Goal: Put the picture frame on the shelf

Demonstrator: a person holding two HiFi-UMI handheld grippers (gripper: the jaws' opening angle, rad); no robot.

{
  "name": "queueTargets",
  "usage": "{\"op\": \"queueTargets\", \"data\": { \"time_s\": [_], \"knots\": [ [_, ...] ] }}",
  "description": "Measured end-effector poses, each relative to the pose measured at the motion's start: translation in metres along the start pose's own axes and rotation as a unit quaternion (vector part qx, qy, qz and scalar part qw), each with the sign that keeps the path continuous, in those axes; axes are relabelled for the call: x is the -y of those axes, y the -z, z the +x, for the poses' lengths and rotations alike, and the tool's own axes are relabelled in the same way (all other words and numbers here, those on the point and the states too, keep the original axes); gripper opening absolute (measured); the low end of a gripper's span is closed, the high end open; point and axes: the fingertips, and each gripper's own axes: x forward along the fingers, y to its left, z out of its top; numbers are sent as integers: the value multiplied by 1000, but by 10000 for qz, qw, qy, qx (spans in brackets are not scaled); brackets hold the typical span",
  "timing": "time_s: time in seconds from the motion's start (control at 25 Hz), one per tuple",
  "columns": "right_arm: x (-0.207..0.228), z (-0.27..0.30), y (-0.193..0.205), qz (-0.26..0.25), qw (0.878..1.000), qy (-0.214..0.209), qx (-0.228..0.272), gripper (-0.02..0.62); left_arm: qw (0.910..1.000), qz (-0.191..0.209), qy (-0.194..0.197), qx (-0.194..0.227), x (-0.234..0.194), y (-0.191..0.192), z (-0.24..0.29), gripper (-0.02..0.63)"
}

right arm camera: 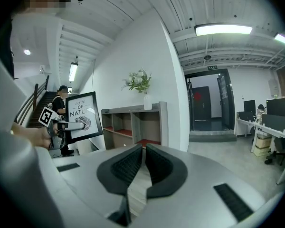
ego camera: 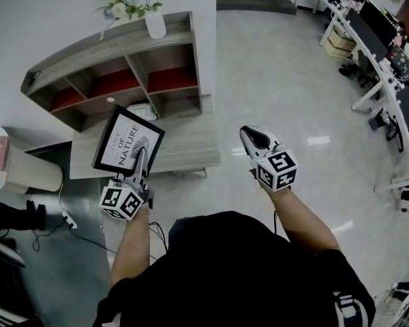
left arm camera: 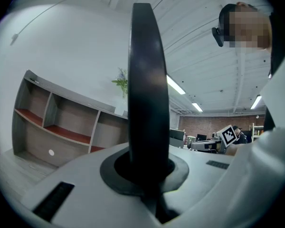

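Observation:
The picture frame (ego camera: 128, 142) is black-edged with a white print; it is held upright and tilted in the air in front of the grey shelf unit (ego camera: 123, 60). My left gripper (ego camera: 142, 159) is shut on the frame's lower edge. In the left gripper view the frame (left arm camera: 147, 80) shows edge-on between the jaws, with the shelf (left arm camera: 61, 122) behind it at the left. My right gripper (ego camera: 252, 136) hangs to the right over the floor, shut with nothing in it. The right gripper view shows the right gripper (right arm camera: 143, 148), the frame (right arm camera: 83, 115) and the shelf (right arm camera: 133, 122) ahead.
A white vase of flowers (ego camera: 153, 22) stands on the shelf's top. A low grey bench (ego camera: 191, 148) lies in front of the shelf. A pale round stand (ego camera: 27, 169) is at the left. Office desks (ego camera: 382, 60) line the far right.

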Motion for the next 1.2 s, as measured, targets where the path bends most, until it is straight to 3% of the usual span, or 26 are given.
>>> {"op": "queueTargets", "data": {
  "time_s": [1.2],
  "knots": [
    [14, 40, 3, -194, 9991, -335, -155, 32, 9997, -126, -184, -63, -9, 17, 55, 28]
  ]
}}
